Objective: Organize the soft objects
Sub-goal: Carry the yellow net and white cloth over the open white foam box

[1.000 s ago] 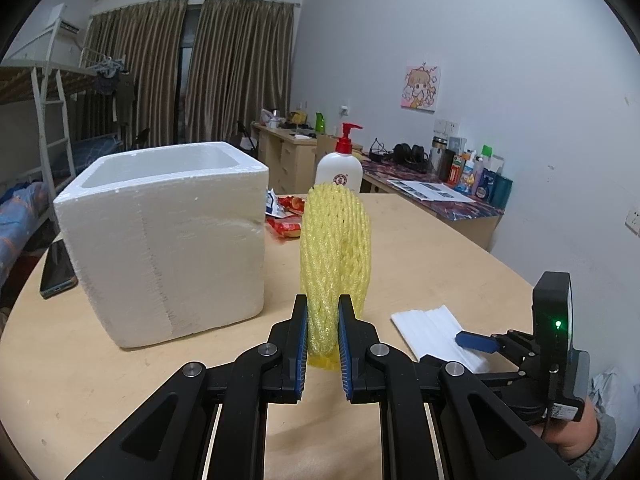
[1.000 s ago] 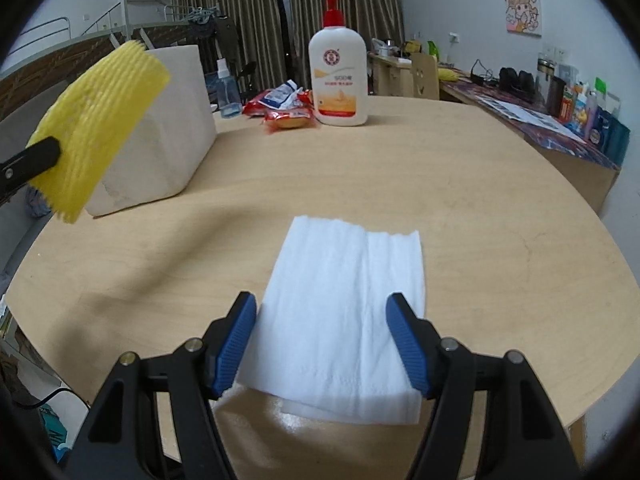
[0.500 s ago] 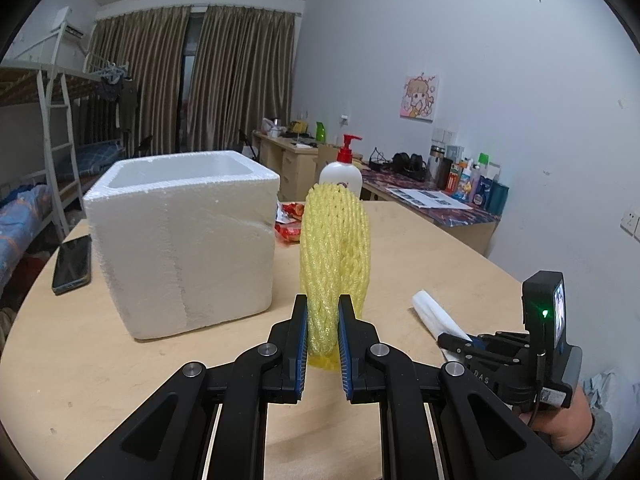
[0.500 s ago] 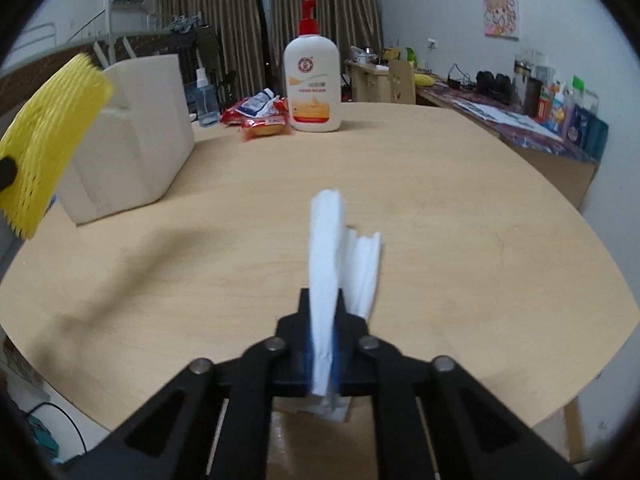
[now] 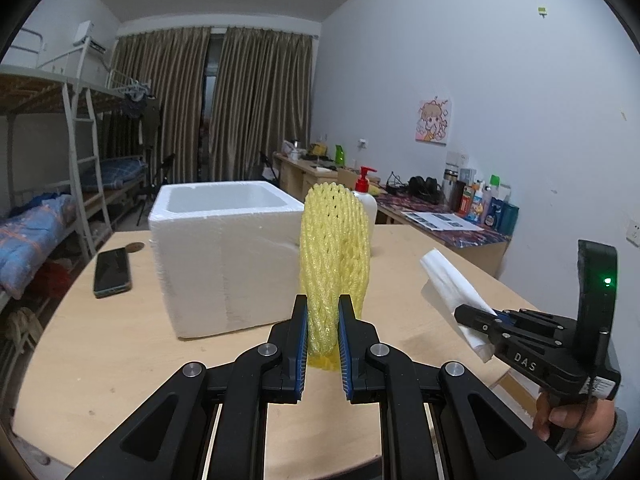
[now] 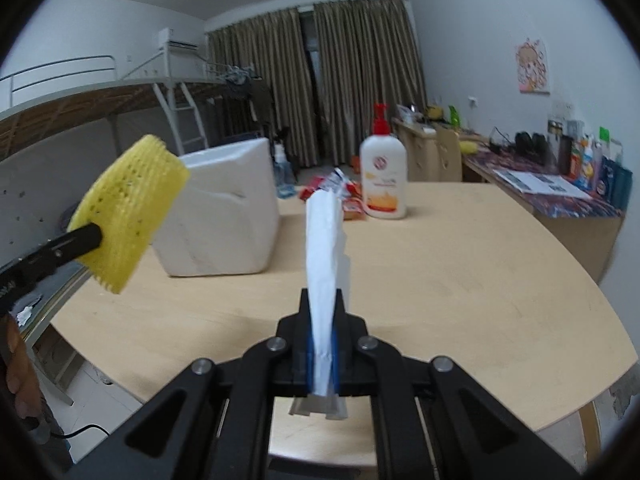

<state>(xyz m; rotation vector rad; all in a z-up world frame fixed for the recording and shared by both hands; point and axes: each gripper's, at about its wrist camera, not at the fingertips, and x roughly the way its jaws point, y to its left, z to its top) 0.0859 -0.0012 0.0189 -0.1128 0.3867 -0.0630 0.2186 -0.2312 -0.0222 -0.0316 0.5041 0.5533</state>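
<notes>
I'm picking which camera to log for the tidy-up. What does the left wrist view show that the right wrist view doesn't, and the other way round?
Only the left wrist view: a phone lying on the table beside the foam box, and the open top of the foam box.
Only the right wrist view: red snack packets by the lotion pump bottle, and a small spray bottle behind the box.
Both: the left claw shut on the yellow foam net, the right claw shut on the white tissue, and the round wooden table.
</notes>
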